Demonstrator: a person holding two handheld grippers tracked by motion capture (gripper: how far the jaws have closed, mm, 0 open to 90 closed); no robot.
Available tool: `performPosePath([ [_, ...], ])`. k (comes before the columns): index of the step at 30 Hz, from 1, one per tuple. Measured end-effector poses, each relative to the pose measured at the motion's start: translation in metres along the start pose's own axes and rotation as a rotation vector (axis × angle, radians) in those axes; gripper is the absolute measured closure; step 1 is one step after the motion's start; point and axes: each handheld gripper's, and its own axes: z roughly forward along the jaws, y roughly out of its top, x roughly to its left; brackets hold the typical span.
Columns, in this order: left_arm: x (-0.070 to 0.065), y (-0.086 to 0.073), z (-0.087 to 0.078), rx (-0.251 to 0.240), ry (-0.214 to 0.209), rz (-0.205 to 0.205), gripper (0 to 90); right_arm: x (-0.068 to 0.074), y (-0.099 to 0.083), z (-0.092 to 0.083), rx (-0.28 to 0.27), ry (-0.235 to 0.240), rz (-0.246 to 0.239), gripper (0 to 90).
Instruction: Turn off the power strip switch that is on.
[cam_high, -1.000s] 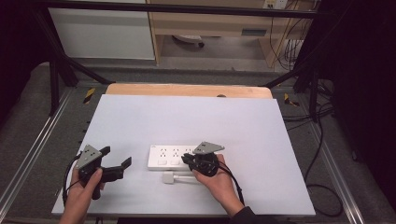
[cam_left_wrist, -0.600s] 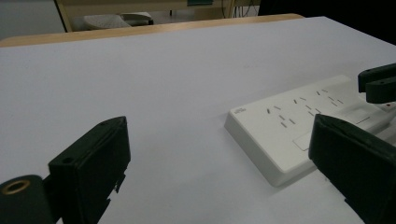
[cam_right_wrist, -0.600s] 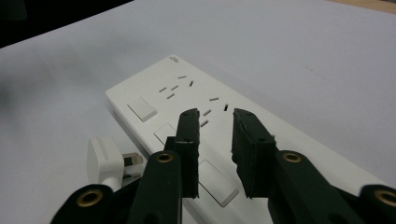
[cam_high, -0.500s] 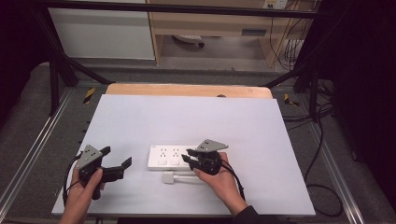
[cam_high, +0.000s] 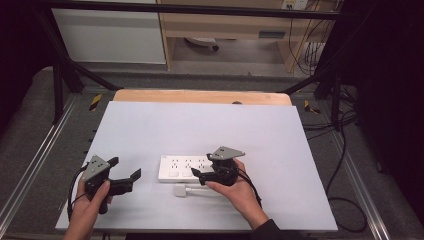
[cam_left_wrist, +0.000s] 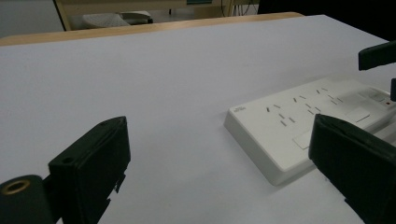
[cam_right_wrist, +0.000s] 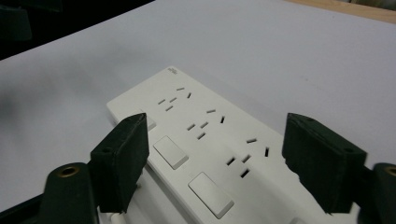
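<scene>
Right tool (cam_high: 197, 174): jaws spread wide, nothing between them, pointing toward the person's left over the right end of the strip (cam_high: 182, 167). In the right gripper view the two jaws stand either side of the strip's width, above its top face; whether they touch it cannot be told. The right hand (cam_high: 237, 187) grips the tool from below and behind, forearm entering from the bottom edge, wrist angled toward the desk centre; the grey plate sits on top of the tool. Left tool (cam_high: 125, 172): jaws likewise wide apart and empty, pointing toward the strip from its left, well short of it. In the left gripper view the strip (cam_left_wrist: 303, 121) lies ahead and to the right, partly behind the right-hand jaw. The left hand (cam_high: 92, 200) holds the tool near the desk's near left corner, forearm coming up from the bottom edge, a cable looping beside the wrist. The strip is white, lies flat on the desk (cam_high: 200, 125) in its near half, long side across the view, with three socket groups and rectangular switches along the near edge. A white plug (cam_high: 182, 191) lies just in front of the strip, beside the right hand. The desk top is white with a wooden edge along the far side.
</scene>
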Motion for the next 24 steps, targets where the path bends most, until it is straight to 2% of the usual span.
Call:
performPosePath([
  [9,0.000,0.000,0.000,0.001,0.001,0.000,5.4,-0.007,0.004,-0.007,-0.026,-0.029,0.027,8.8],
  [19,0.000,0.000,0.000,0.001,0.001,-0.004,5.4,-0.016,0.008,-0.015,-0.052,-0.055,0.047,5.4],
  [24,0.000,0.000,0.000,0.002,0.000,-0.005,5.4,-0.024,0.011,-0.024,-0.069,-0.077,0.055,4.8],
])
